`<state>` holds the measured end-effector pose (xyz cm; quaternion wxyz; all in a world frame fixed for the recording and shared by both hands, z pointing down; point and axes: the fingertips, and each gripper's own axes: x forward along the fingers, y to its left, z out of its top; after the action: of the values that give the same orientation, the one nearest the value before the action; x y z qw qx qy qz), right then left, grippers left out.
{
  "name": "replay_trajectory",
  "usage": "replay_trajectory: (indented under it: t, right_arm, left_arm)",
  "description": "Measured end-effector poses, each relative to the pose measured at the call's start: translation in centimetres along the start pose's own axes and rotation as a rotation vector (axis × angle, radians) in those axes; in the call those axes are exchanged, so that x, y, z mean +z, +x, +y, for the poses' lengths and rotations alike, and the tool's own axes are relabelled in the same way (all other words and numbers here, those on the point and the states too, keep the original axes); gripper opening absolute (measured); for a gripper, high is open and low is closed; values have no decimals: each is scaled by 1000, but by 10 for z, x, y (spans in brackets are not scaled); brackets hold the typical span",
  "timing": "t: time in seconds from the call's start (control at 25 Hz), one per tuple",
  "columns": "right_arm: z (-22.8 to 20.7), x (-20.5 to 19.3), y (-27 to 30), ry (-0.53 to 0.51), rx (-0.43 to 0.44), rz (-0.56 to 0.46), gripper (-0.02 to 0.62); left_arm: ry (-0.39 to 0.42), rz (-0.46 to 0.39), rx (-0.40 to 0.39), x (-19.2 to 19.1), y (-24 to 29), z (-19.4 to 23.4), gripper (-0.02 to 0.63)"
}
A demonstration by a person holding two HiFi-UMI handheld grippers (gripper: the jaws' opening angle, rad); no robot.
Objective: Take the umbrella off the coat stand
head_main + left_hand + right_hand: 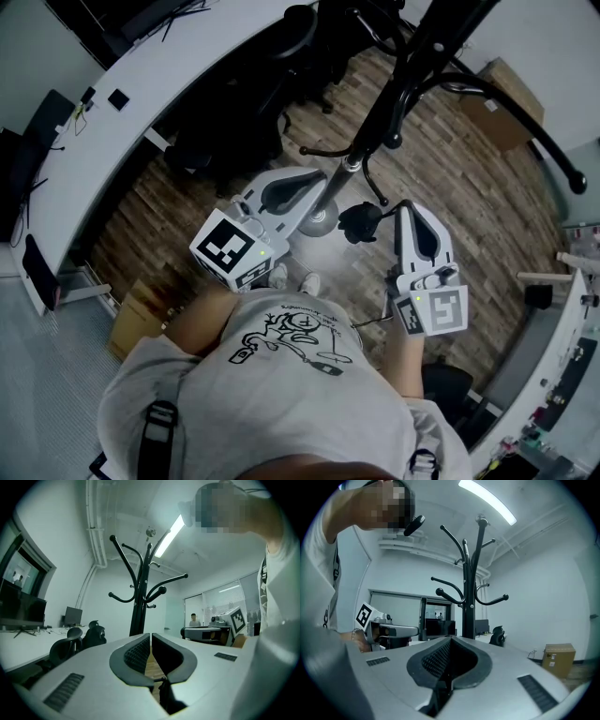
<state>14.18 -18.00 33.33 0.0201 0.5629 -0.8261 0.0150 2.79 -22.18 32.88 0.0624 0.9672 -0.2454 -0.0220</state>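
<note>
The black coat stand [375, 122] rises from its round base on the wood floor; its curved hooks [161, 591] [445, 593] show in both gripper views, and none of the visible hooks carries an umbrella. A dark bunched thing [360, 223] lies low beside the base; I cannot tell whether it is the umbrella. My left gripper [321, 181] [150, 635] points at the pole from the left, its jaws together with nothing between them. On the right, my right gripper [405, 206] [451, 639] also faces the pole, shut and empty.
A long white desk [141, 103] runs along the left, with black office chairs [234, 122] in front of it. Cardboard boxes stand at the far right [502, 103] and near left [136, 314]. Another desk edge [562, 356] is at the right. A person [193, 619] sits far off.
</note>
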Motion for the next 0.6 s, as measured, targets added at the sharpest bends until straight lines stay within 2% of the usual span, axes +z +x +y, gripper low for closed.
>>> replay_trajectory:
  t: [0.6]
  right_arm:
    - [-4,-6,-16,0,-32,16,6]
  left_arm:
    - [-15,19,14,-13,-7,2,25]
